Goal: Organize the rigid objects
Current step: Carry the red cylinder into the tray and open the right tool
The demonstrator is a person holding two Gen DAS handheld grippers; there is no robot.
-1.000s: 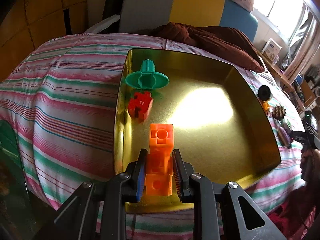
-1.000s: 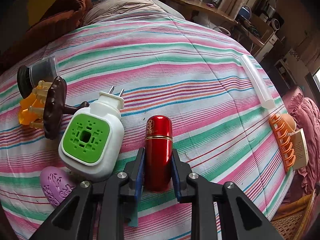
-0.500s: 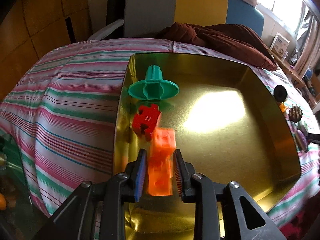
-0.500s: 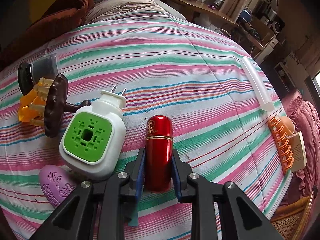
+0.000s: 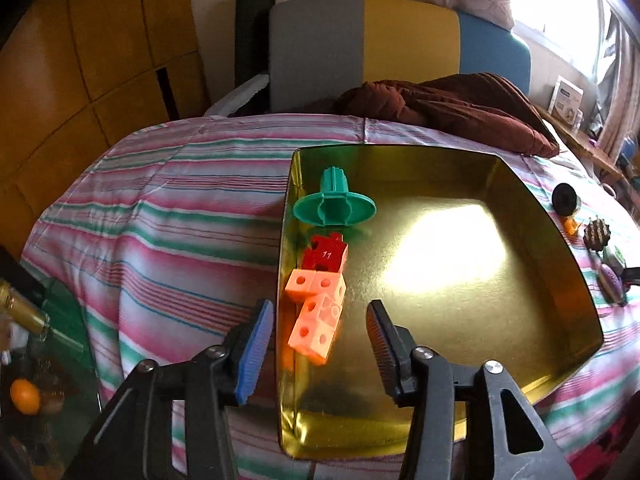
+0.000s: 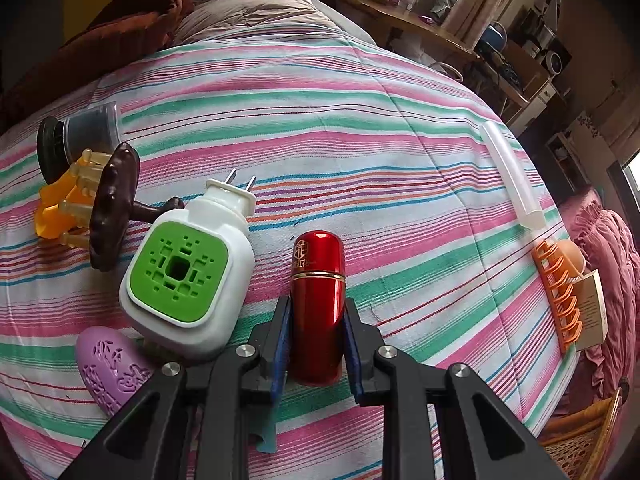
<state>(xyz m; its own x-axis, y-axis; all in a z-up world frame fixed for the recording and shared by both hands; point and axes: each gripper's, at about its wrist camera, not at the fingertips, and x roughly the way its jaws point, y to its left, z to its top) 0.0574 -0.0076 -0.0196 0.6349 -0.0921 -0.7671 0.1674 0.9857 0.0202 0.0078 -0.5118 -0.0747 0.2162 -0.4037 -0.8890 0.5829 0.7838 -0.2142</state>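
striped pink, green and white bedspread (image 5: 168, 216) everywhere, with a shiny gold metal tray (image 5: 500, 280) sitting on it. left gripper (image 5: 320, 336) hangs over the tray's left side, jaws opening, pads clear of the orange plastic block cluster (image 5: 316, 312), which lies on the tray floor between them against the left wall. just beyond it and touching sits a red puzzle-shaped block (image 5: 326, 256), then a teal plastic flanged piece (image 5: 334, 208) farther up. over on the right, the right gripper (image 6: 316, 340) is clenched on a glossy red metal cylinder with gold trim (image 6: 318, 304), lying on the bedspread. beside it on the left is a white plug-in device with a green grille (image 6: 184, 272), a purple oval piece (image 6: 112, 368) near its lower corner, and a dark brown mushroom-shaped piece (image 6: 114, 208) beyond.
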